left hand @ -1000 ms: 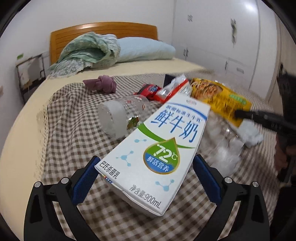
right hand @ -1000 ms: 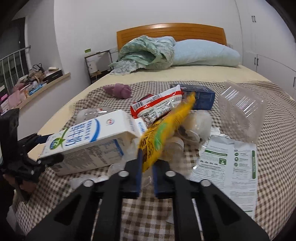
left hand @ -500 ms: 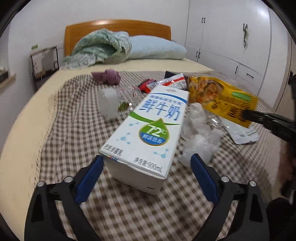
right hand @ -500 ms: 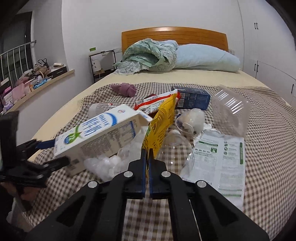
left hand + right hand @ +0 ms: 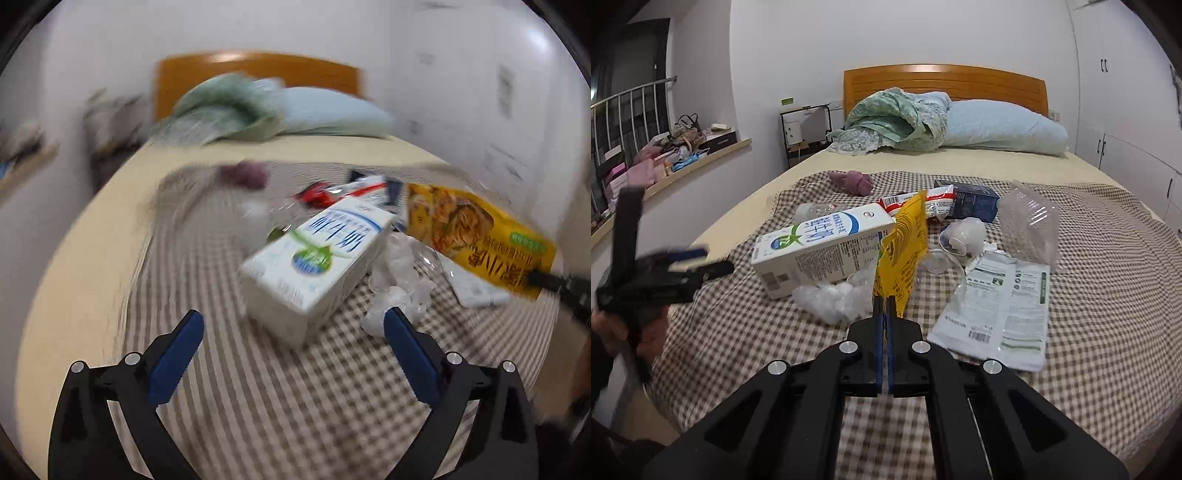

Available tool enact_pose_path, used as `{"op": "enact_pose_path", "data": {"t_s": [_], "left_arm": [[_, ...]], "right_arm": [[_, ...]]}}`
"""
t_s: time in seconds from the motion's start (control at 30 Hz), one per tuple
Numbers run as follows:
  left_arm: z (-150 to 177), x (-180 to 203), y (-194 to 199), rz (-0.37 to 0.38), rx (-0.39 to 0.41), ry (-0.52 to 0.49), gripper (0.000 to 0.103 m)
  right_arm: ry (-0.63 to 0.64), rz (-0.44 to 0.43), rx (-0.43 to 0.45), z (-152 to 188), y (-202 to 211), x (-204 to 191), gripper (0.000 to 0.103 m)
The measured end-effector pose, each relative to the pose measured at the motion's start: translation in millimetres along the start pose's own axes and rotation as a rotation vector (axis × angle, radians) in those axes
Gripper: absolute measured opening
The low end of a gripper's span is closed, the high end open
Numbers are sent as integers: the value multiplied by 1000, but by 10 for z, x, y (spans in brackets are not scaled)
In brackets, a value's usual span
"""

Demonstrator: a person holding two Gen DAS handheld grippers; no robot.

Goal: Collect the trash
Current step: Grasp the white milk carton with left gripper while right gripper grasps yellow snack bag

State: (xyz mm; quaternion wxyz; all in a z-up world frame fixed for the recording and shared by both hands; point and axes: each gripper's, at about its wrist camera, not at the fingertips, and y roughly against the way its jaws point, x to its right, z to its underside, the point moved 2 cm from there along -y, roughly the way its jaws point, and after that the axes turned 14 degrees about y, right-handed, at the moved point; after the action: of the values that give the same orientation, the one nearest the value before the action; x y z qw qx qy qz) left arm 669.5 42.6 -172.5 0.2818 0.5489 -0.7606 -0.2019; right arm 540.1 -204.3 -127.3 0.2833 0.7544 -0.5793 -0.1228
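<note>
- Covering the bed [image 5: 979, 164], a checked cloth [image 5: 1108, 258] carries the trash.
- Milk carton [image 5: 314, 254] lies on it, just ahead of the left gripper [image 5: 293, 325]; jaws have just reopened wide, nothing between.
- Right gripper [image 5: 885, 306] clenches the yellow packet [image 5: 905, 247], lifted.

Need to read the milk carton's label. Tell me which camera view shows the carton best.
Right wrist view: the milk carton lies sharp on the checked cloth, front and side panels visible. Left wrist view shows it blurred by motion, print unreadable.
</note>
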Motion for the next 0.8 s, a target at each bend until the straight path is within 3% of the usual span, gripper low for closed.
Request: {"op": "enact_pose_path", "data": {"t_s": [0.07, 0.17, 0.27, 0.37, 0.4, 0.53, 0.63, 0.8], "left_arm": [[-51, 23, -176, 33, -54, -129, 96], [-150, 4, -528, 33, -105, -220, 96], [-222, -33, -853, 45, -155, -207, 97], [-183, -16, -937, 82, -160, -178, 93], [-151, 3, -902, 87, -147, -173, 85], [24, 96, -592, 67, -109, -50, 82], [167, 303, -272, -38, -97, -43, 81], [200, 482, 158, -112, -95, 59, 79]], "right_arm": [[-4, 0, -6, 42, 29, 15, 1], [-3, 1, -19, 89, 8, 41, 1], [-4, 3, -41, 118, -85, 82, 1], [-13, -3, -49, 125, -162, 114, 1], [-15, -5, -46, 120, -174, 119, 1], [-19, -15, -38, 95, -183, 118, 1], [-17, -18, -28, 75, -123, 109, 1], [-11, -27, -4, 50, 109, 57, 1]]}}
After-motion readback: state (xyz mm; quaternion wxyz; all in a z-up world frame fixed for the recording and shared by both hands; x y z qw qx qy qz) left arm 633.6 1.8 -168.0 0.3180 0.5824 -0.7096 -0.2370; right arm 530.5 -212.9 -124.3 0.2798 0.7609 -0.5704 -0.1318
